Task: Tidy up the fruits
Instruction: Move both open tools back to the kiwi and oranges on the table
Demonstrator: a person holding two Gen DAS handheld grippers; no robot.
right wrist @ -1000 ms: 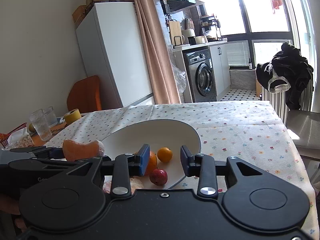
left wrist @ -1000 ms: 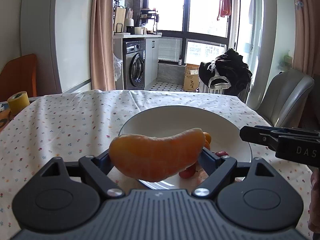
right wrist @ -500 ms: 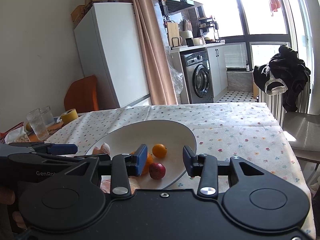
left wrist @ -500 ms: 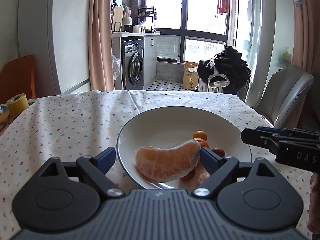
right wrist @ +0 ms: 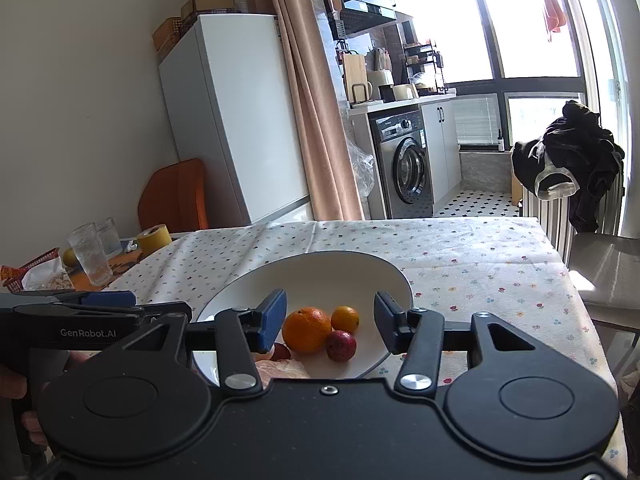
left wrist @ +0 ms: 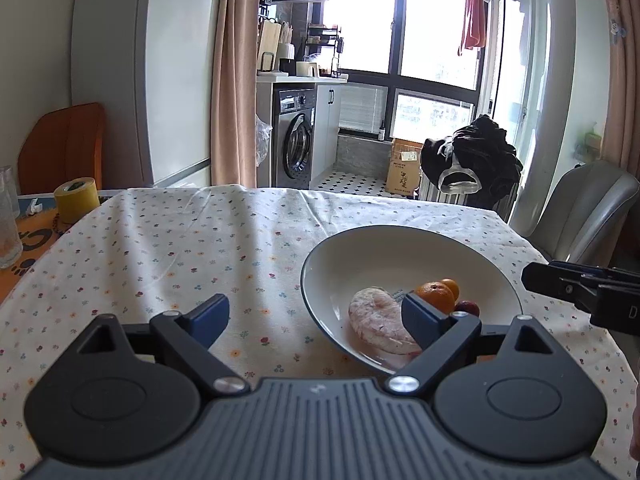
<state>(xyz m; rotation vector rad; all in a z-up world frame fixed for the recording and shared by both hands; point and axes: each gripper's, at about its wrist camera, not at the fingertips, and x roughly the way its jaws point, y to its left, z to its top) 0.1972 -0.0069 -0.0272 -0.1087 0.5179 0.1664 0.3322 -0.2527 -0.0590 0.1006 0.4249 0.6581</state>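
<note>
Inside the white bowl (left wrist: 320, 268), toward its 6 o'clock edge in the left wrist view, lies a peeled pomelo segment (left wrist: 378, 320); at its 2 o'clock sit an orange (right wrist: 306, 330), a smaller kumquat (right wrist: 345, 319) and a red fruit (right wrist: 340, 345), clustered close together. Both grippers hang above the bowl's near side: the left gripper (left wrist: 316, 318) has its fingers spread wide with nothing between them, and the right gripper (right wrist: 330, 322) is likewise released and empty. Under the bowl, a flower-print cloth covers the tabletop (left wrist: 180, 248), with a yellow tape roll (left wrist: 77, 199) and drinking glasses (right wrist: 90, 254) at 10 o'clock.
</note>
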